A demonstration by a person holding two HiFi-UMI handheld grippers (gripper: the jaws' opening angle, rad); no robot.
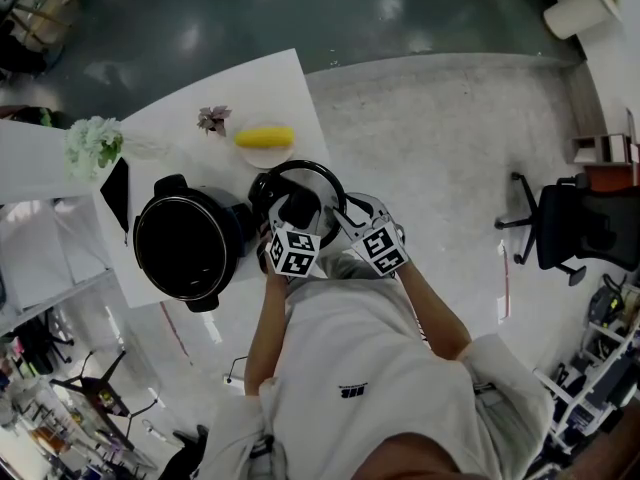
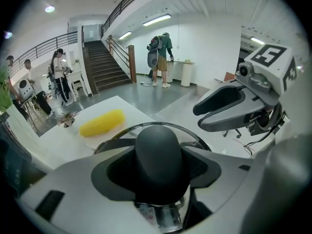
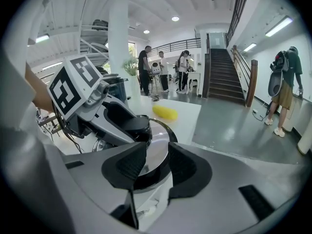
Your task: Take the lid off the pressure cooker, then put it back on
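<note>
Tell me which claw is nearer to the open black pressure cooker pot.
Left. The left claw grips the black knob of the shiny round lid, beside the pot; the right claw is at the lid's rim on the side away from the pot.

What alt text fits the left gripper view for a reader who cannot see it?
The left claw is closed on the black knob of the pressure cooker lid, filling the foreground. Beyond it a yellow corn cob lies on the white table, and the right claw reaches in from the right.
</note>
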